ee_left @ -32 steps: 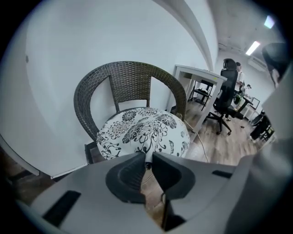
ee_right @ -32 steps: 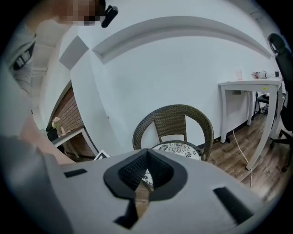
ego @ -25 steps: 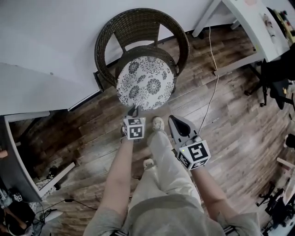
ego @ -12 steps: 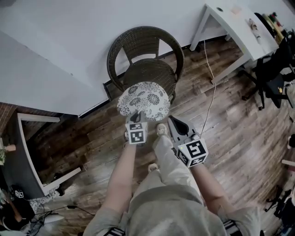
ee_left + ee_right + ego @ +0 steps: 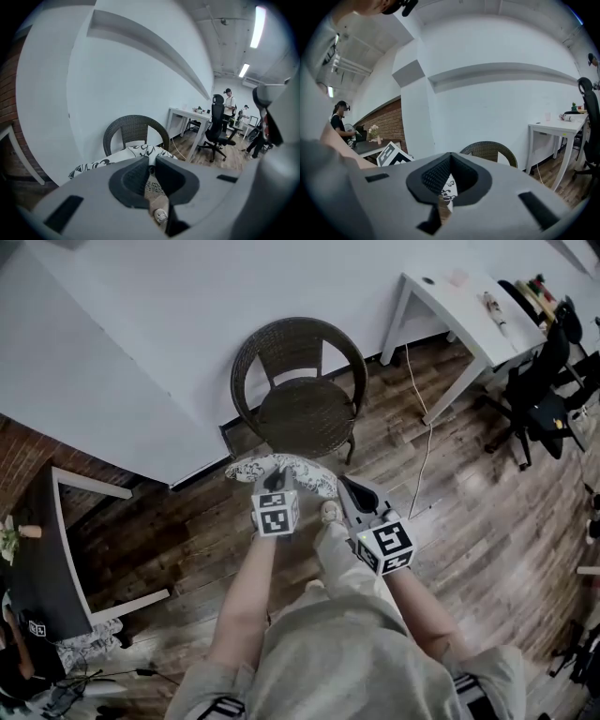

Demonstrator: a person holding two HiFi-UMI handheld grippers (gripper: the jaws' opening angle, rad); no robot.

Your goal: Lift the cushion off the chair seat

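Observation:
The round cushion [image 5: 302, 470], white with dark flowers, hangs in the air in front of the dark wicker chair [image 5: 305, 413], whose seat is bare. My left gripper [image 5: 275, 474] is shut on the cushion's near edge. In the left gripper view the cushion [image 5: 136, 152] runs into the closed jaws of the left gripper [image 5: 151, 162], with the chair [image 5: 133, 129] behind. My right gripper [image 5: 345, 484] sits beside the cushion's right edge. Its jaws meet at the tips in the right gripper view [image 5: 451, 157], and a strip of the cushion [image 5: 449, 185] shows through the gap below them.
A white table [image 5: 459, 301] stands right of the chair, a cable [image 5: 427, 418] hanging by its leg. Black office chairs [image 5: 544, 381] are at far right, and a dark table [image 5: 47, 549] by a brick wall at left. A person [image 5: 229, 101] stands in the background.
Both grippers have risen and drawn back from the chair. The cushion came up off the seat with the left gripper and now sags in the air.

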